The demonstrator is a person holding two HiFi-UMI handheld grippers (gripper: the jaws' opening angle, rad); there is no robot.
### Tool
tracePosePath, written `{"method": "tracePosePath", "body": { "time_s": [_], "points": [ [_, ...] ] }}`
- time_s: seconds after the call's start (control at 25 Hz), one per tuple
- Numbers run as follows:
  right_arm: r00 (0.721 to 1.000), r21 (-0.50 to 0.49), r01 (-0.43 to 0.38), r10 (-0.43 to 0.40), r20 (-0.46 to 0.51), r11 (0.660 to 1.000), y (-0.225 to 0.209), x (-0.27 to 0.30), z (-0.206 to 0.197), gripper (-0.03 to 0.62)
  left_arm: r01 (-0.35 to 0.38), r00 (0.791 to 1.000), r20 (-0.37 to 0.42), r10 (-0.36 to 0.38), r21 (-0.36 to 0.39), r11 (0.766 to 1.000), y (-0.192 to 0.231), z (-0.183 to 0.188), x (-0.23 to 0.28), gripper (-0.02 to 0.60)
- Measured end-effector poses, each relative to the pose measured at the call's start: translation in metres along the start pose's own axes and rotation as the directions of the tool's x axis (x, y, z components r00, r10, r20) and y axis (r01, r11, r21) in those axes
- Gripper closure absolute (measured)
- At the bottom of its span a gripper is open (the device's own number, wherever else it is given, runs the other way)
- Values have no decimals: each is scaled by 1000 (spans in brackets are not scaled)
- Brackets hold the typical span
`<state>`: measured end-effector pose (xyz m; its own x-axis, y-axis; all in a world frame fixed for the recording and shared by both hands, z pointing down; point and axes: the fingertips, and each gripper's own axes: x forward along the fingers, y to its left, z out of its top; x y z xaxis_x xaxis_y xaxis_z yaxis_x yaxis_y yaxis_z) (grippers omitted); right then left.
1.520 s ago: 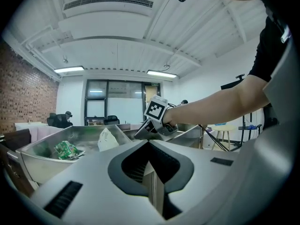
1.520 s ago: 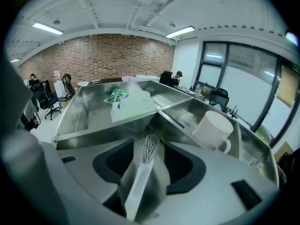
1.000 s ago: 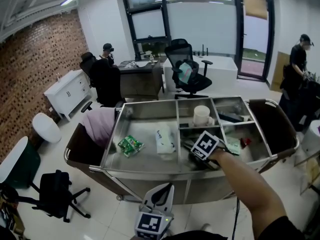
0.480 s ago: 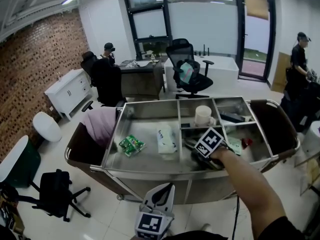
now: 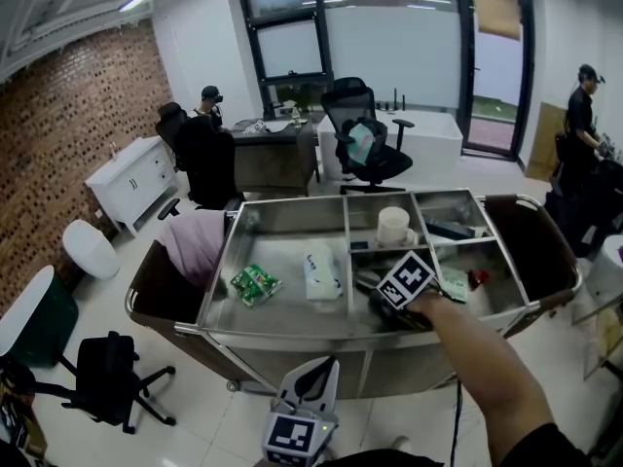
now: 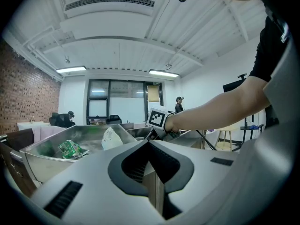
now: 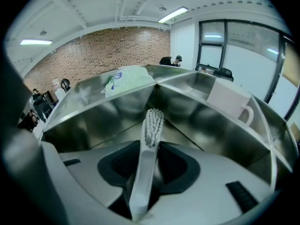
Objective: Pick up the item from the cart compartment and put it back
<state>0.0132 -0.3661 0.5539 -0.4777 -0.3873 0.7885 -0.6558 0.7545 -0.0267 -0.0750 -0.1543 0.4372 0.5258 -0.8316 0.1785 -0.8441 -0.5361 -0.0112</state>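
Observation:
A white toothbrush (image 7: pixel 150 139) stands with its bristles up between the jaws of my right gripper (image 7: pixel 149 172), which have just been closing onto its handle and pinch it low down. In the head view this gripper (image 5: pixel 389 307) reaches down into the middle front compartment of the steel cart (image 5: pixel 282 334), with its marker cube (image 5: pixel 405 280) on top. The toothbrush is hidden in the head view. My left gripper (image 5: pixel 310 373) hangs in front of the cart below its rim, with its jaws together and nothing between them (image 6: pixel 157 172).
A white mug (image 5: pixel 392 225) sits in the compartment behind the right gripper. A green packet (image 5: pixel 254 282) and a white tissue pack (image 5: pixel 321 270) lie in the large left compartment. Small items fill the right compartments. Office chairs, desks and people stand beyond the cart.
The right gripper's marker cube has rolled slightly and stayed over the same compartment. The left gripper has not moved.

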Motion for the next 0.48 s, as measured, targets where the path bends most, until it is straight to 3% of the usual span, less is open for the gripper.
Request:
{"method": "tracePosePath", "body": {
  "time_s": [0.48],
  "points": [
    [976,0,58,-57,212,998,-4,-47,39,461,9,1000,3,-9,6,1000,-7,2,-1,581]
  ]
}}
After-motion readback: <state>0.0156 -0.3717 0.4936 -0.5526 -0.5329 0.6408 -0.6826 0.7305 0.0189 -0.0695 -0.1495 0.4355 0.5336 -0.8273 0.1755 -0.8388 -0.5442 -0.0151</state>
